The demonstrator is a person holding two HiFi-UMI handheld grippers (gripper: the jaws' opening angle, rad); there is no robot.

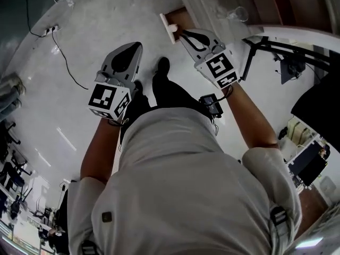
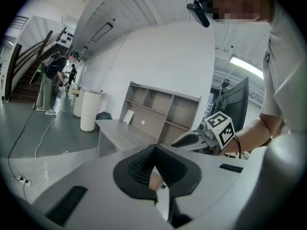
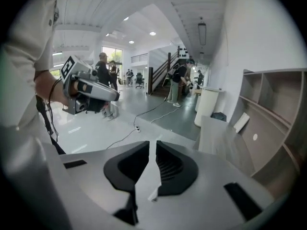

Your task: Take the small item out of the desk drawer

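Two grippers are hovering by one worktop's point(image 3: 224, 139) edge: left gripper point(image 1: 138, 45) and right gripper point(image 1: 180, 33), jaws together, empty.

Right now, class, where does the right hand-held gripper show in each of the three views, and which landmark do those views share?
Head view: the right hand-held gripper is at upper centre, its tips near the desk edge.
Left gripper view: right of centre, seen side-on.
Right gripper view: bottom centre, its own jaws almost together, with nothing between them.
Shared landmark: the grey desk.
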